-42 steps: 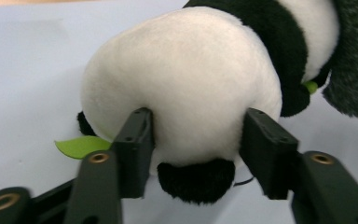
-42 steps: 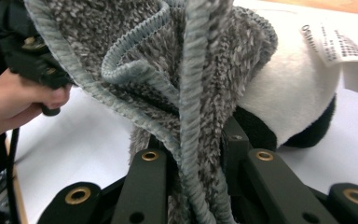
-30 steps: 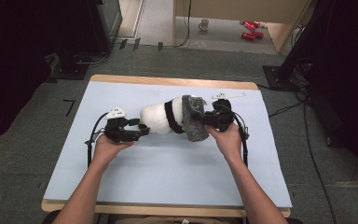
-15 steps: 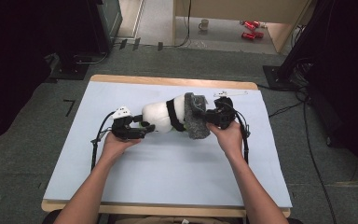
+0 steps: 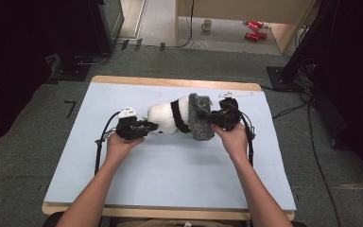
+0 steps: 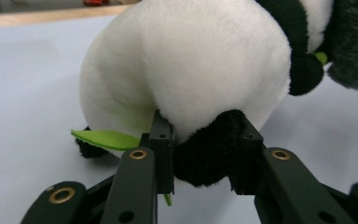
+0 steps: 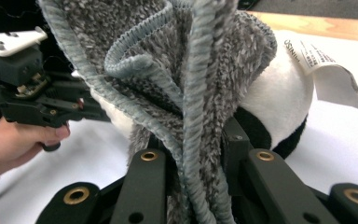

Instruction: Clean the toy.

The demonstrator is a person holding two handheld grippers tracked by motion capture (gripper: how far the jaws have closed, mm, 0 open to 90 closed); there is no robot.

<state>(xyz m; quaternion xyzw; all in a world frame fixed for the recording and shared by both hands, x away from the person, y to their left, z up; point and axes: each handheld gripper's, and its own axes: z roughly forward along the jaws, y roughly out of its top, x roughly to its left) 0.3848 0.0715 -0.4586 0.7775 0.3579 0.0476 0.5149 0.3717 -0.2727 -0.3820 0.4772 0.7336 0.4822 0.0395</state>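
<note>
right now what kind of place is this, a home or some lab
Most likely a lab or workshop set up for recording, not a home. A lone table with a pale blue top stands on grey carpet, cables trail over the floor, and dark equipment stands ring it.

- A plush panda [image 5: 168, 118] is seen lying on its side on the pale blue counter [image 5: 170, 175].
- A grey knitted cloth [image 5: 201, 118] is wrapped over its right end.
- The left gripper [image 5: 147, 126], whose fingers have just been closing, is set against the panda's left end.
- The cloth is met by the right gripper [image 5: 213, 118].
- A mug [image 5: 207, 23] and red cans [image 5: 253, 29] are seen on the floor beyond.
</note>
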